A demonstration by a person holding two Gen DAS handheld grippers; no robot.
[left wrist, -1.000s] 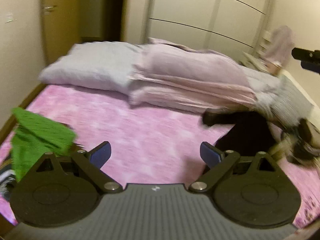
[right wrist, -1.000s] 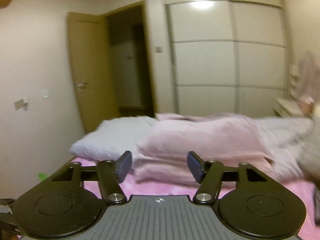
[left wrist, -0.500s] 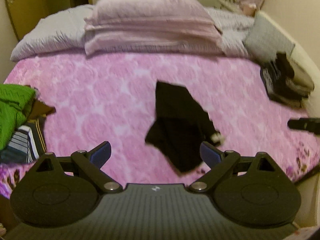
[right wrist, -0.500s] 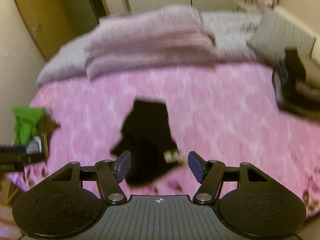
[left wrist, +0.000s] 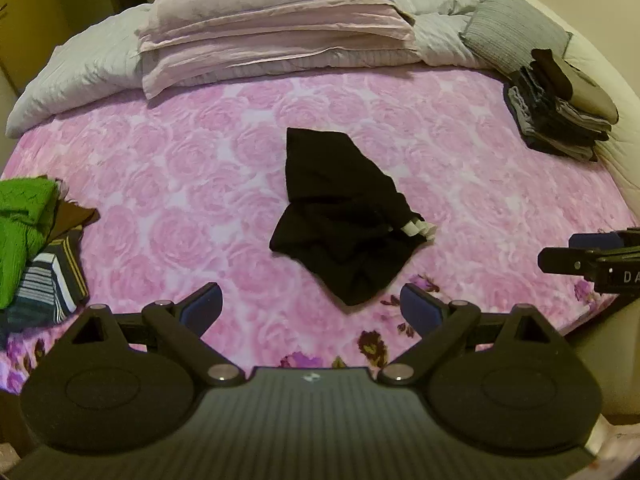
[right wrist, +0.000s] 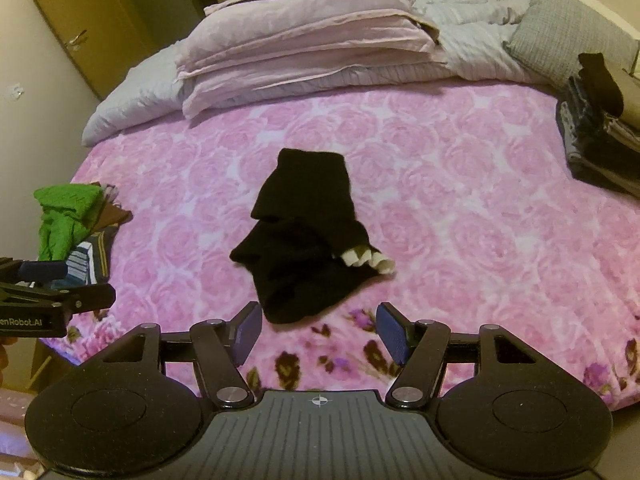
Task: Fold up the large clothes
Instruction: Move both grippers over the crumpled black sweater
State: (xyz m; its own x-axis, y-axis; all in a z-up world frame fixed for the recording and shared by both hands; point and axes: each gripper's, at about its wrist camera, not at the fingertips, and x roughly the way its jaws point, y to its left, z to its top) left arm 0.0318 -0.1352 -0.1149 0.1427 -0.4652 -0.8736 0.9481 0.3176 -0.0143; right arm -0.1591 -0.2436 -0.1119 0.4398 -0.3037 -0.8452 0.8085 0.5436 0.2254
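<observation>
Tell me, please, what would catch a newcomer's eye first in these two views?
The crumpled black garment lies alone mid-bed on the pink rose-patterned bedspread, a white tag showing at its right edge. A bright green garment tops a pile at the bed's left edge, and folded dark clothes are stacked at the right.

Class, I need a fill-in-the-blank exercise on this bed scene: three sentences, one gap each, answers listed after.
1. The crumpled garment in the middle of the bed is ______ in colour.
2. The bedspread is printed with pink ______.
3. The fingers of the right gripper hold ______.

Missing words: black; roses; nothing
</observation>
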